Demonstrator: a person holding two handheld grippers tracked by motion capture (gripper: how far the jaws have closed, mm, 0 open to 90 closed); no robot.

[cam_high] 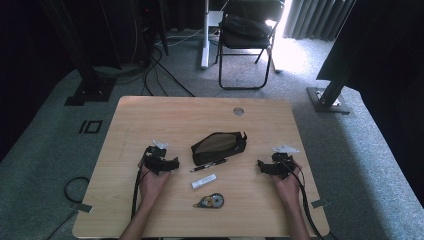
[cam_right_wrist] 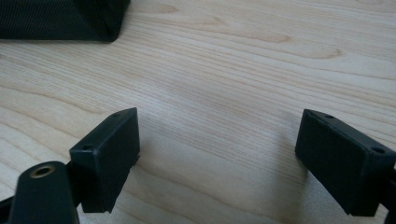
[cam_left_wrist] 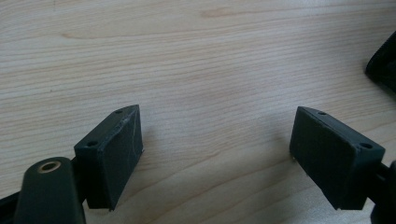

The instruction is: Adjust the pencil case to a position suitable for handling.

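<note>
Both forearms come in from the six o'clock edge of the table in the high view, each hand resting low on the wood with its gripper pointed towards twelve o'clock.

The left gripper sits at about nine o'clock from the pouch, near it but apart. The left hand lies flat behind it, wrist straight, with the cable running back along the forearm. In the left gripper view its jaws stand spread wide over bare wood, nothing between them (a dark corner of the pouch shows at the three o'clock edge).

The right gripper rests at about four o'clock from the pouch, well apart from it. The right hand is angled slightly inward, so the jaws lean towards eleven o'clock. In the right gripper view these jaws are likewise spread wide and empty, with the pouch at the eleven o'clock corner.

The pouch lies at the table's middle, unzipped, its tan lining showing. Just beside it at six o'clock lies a black pen, then a white tube, then a tape dispenser nearest the person, all between the two hands and untouched.
</note>
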